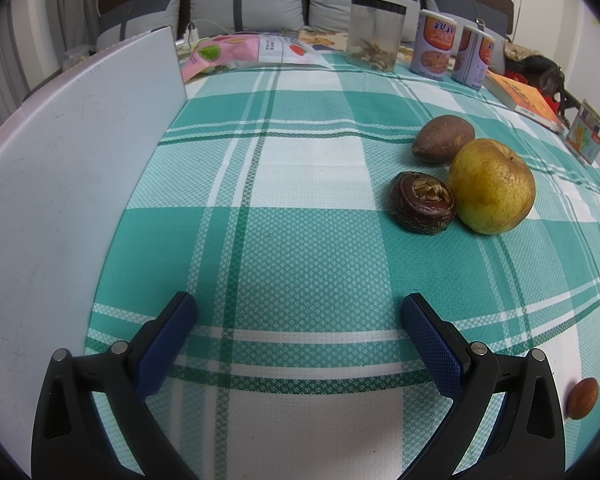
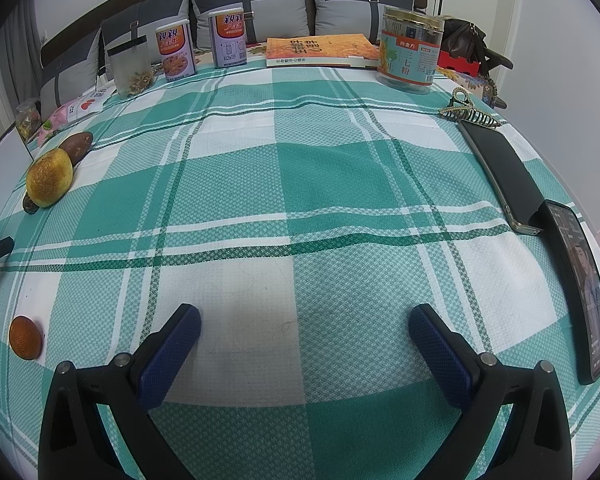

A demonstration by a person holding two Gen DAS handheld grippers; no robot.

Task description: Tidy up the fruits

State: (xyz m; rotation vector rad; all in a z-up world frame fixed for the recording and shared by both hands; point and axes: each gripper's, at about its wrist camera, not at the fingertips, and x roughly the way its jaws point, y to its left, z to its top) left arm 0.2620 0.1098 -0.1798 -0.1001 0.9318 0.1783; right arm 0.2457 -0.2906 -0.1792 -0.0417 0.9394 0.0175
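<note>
A yellow pear (image 1: 491,186) lies on the green plaid cloth, touching a dark brown water chestnut (image 1: 421,202) on its left and a brown oval fruit (image 1: 443,139) behind it. A small orange fruit (image 1: 582,398) sits alone at the lower right edge. My left gripper (image 1: 298,316) is open over bare cloth, well short of the cluster. In the right wrist view the pear (image 2: 49,183), the brown oval fruit (image 2: 77,146) and the orange fruit (image 2: 25,337) lie far left. My right gripper (image 2: 304,322) is open with nothing between its fingers.
A white board (image 1: 60,184) stands along the left. At the back are a clear jar (image 1: 374,36), two cans (image 1: 434,44), an orange book (image 2: 320,51), a tea tin (image 2: 410,48) and snack bags (image 1: 236,52). Two phones (image 2: 504,176) and a hair clip (image 2: 466,110) lie right.
</note>
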